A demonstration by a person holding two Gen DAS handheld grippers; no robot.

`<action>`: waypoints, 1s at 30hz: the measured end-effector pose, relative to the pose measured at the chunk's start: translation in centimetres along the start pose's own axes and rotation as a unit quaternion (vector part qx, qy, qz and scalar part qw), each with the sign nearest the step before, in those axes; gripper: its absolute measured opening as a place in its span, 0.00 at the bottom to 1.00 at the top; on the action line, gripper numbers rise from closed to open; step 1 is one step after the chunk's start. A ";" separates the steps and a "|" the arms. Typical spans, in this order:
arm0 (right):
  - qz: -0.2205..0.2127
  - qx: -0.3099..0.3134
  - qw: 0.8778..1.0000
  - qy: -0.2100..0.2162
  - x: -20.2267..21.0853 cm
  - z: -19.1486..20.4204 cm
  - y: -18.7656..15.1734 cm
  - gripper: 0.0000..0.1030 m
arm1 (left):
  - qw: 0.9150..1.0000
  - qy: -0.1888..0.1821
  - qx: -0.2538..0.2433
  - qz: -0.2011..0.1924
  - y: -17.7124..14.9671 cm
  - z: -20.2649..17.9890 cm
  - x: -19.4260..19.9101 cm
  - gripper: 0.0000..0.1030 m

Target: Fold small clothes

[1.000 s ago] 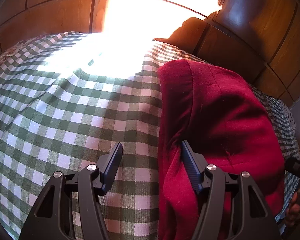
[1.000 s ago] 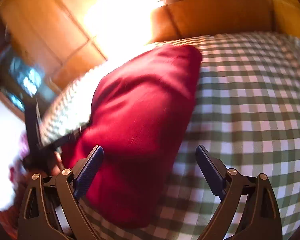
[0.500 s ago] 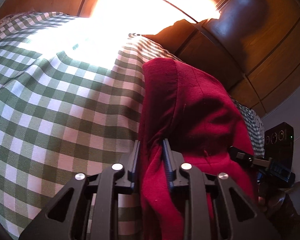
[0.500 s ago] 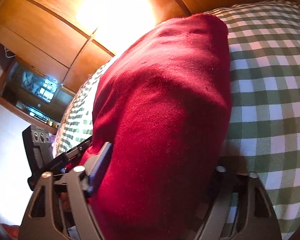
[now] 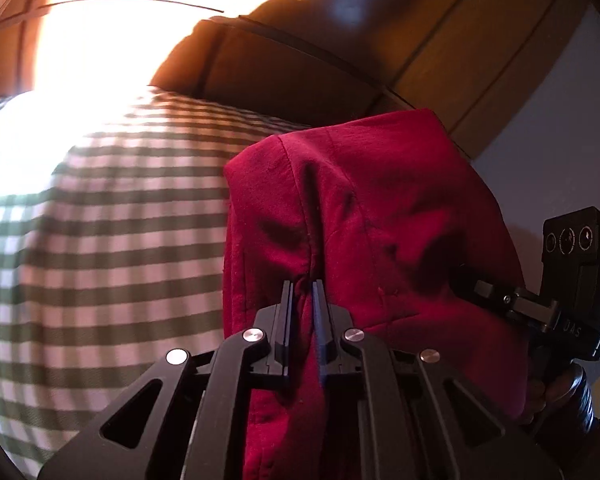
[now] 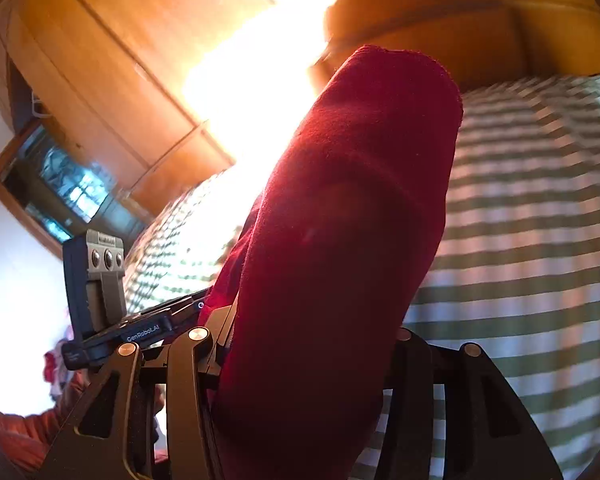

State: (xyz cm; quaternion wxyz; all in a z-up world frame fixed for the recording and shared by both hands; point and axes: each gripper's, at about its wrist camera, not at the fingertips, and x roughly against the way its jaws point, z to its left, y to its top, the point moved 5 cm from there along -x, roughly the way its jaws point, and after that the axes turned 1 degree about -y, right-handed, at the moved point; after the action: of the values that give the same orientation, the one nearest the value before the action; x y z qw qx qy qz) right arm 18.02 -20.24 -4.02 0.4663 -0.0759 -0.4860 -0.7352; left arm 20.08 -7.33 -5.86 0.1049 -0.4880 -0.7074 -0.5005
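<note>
Two grippers lifting one red garment (image 5: 364,208) for a fold.
Left gripper (image 5: 302,300) and right gripper (image 6: 308,344) each pinch cloth above the checked surface (image 5: 100,240); next, carry the edge over evenly.

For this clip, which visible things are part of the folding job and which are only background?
Part of the job:
- red garment, lifted at its near edge
- left gripper, shut on it
- right gripper, also clamped on it
- green checked cloth, the surface under the garment

Background:
- wooden panelling
- framed glass on the wall
</note>
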 end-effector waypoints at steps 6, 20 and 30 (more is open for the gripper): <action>-0.058 -0.030 0.995 -0.073 6.5 -8.4 2.8 0.45 | 0.996 -0.026 -0.087 0.027 4.8 -10.0 -6.9 0.07; -0.069 -0.157 0.966 -0.193 8.7 -23.4 -1.6 0.77 | 0.960 0.131 -0.236 0.079 2.5 -17.5 -19.6 0.09; -0.109 -0.050 0.945 -0.305 11.1 -17.8 2.4 0.56 | 0.975 0.113 -0.186 0.038 3.3 -16.6 -16.9 0.11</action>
State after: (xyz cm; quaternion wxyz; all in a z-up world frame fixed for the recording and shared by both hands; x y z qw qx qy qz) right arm 19.73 -41.24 -5.37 0.2086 -0.2658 -0.5729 -0.7467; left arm 25.53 -30.58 -6.68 0.1107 -0.4658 -0.5667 -0.6706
